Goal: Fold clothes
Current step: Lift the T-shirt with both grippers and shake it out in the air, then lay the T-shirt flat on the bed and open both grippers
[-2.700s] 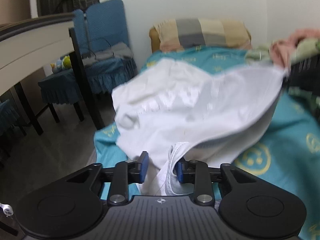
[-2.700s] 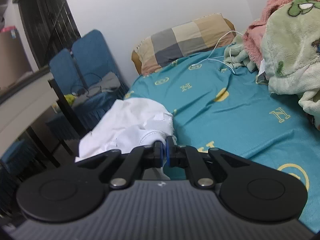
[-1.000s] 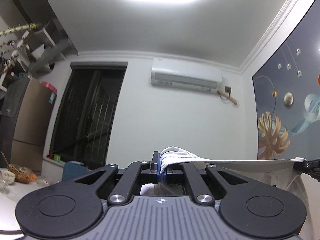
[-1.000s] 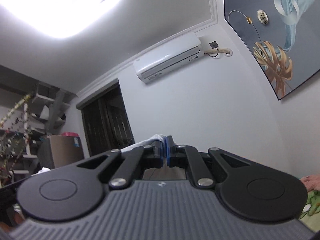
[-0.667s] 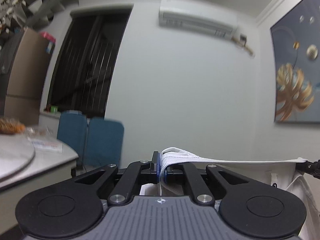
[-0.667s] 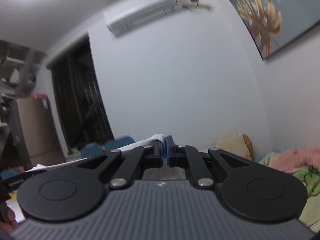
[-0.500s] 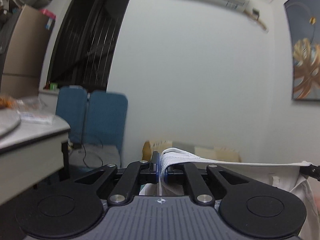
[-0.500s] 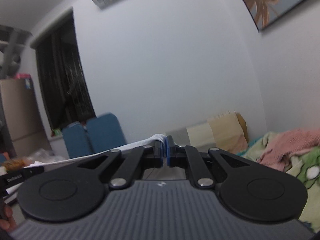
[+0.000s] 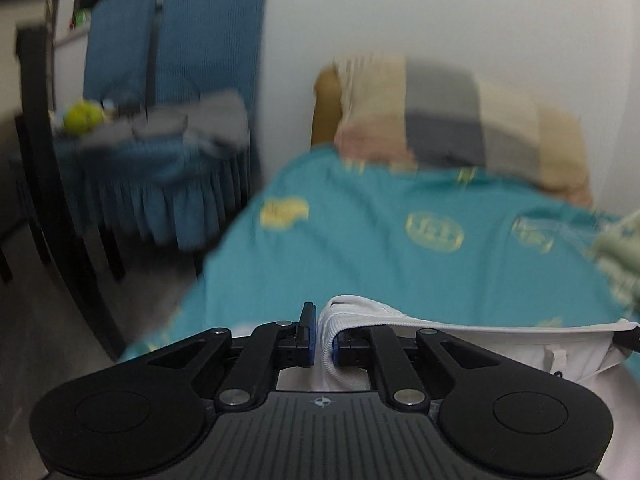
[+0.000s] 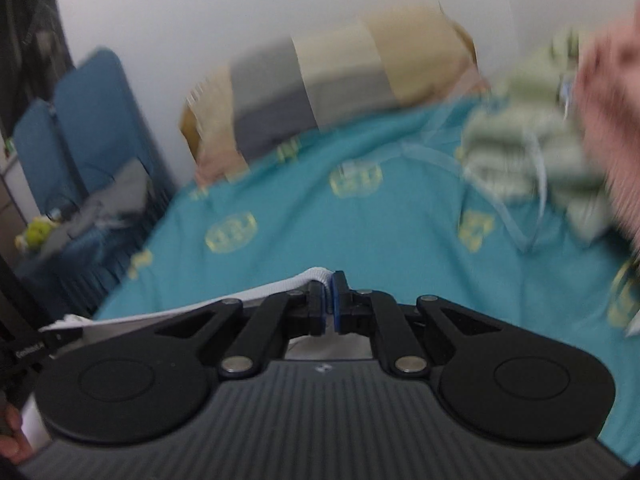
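We see the left gripper (image 9: 323,340) at lower centre of its view, closed on the ribbed edge of the white garment (image 9: 460,326), which stretches tight toward the lower right above the teal bedsheet (image 9: 400,248). In the right view, the right gripper (image 10: 329,307) pinches the same edge, and the cloth runs to the lower left.
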`<state>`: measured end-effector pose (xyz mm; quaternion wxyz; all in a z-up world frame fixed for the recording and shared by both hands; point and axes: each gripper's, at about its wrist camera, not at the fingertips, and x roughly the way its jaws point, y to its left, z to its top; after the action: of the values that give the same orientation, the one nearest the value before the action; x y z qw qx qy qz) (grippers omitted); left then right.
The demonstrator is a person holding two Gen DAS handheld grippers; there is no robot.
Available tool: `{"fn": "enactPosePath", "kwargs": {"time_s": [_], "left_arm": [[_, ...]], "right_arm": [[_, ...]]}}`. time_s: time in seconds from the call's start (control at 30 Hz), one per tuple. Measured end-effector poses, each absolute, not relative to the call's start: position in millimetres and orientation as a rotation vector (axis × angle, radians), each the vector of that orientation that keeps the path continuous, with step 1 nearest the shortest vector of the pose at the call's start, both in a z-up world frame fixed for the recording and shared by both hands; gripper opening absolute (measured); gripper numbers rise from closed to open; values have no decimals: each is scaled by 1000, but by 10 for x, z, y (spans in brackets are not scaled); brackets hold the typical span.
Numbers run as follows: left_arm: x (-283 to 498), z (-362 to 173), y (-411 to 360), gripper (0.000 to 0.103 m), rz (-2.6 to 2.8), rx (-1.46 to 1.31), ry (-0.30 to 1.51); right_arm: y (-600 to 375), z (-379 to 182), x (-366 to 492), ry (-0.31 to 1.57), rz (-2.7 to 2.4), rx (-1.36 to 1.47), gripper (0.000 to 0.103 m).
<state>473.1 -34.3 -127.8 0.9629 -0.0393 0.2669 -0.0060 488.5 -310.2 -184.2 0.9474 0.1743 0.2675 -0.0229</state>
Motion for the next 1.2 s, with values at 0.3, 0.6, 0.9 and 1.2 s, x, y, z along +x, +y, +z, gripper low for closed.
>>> {"fn": "enactPosePath", "kwargs": {"time_s": [0.3, 0.6, 0.9, 1.2], "left_arm": [[5265, -1936, -257, 79, -69, -59, 717], [4013, -968, -162, 99, -113, -15, 665], [1856, -312, -10, 99, -170, -26, 604], [251, -257, 211, 99, -209, -67, 584]], "right_arm": [[-3164, -1899, 5084, 712, 40, 373, 43], [-3116, -1302, 4186, 694, 82, 406, 79], [-3030, -746, 2300, 614, 108, 418, 79], [-3233, -480, 990, 615, 78, 488, 79]]}}
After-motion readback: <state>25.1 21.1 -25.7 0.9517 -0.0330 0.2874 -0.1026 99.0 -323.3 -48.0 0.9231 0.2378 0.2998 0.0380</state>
